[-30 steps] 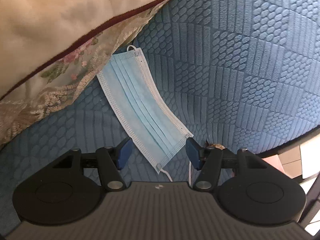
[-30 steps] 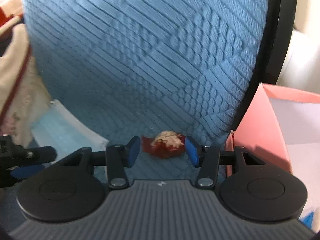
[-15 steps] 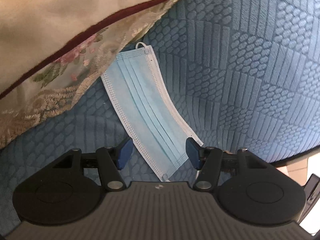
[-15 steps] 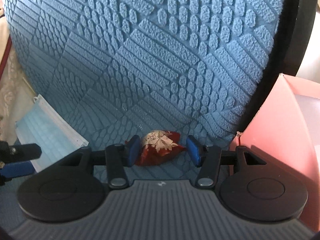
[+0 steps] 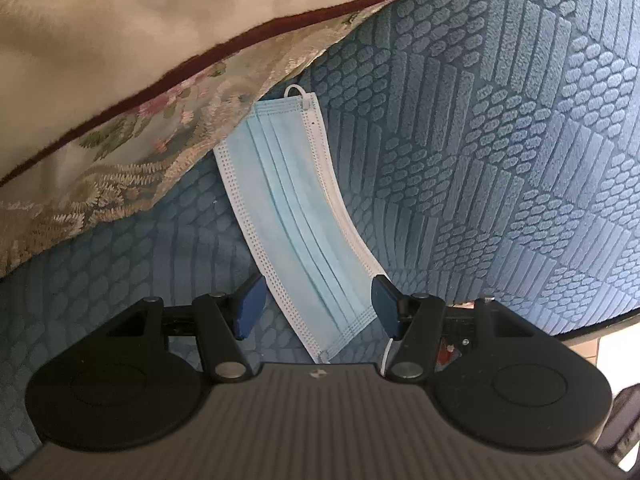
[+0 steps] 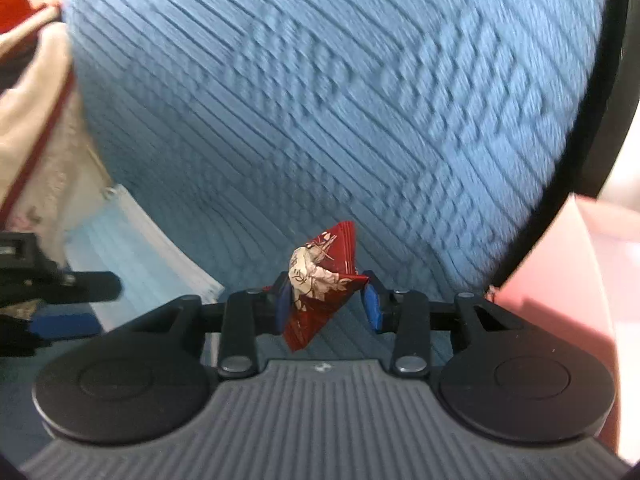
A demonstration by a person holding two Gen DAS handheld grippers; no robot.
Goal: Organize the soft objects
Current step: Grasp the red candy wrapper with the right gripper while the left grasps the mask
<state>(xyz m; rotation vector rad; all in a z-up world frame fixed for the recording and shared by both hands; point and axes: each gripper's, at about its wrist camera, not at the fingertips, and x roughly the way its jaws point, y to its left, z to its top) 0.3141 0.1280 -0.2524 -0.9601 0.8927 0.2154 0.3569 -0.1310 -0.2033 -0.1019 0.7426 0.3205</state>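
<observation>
Closing right gripper [image 6: 326, 300] apparently pinches red wrapper [image 6: 320, 284].

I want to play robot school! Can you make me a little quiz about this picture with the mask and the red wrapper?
1. True or false: the left gripper is squeezing the blue face mask.
2. What does the right gripper hold? A) red wrapper B) pillow C) pink box
3. Which thing covers one corner of the mask?

Key
1. False; its jaws stand open around the mask's end.
2. A, the red wrapper.
3. The flowered pillow.
</observation>
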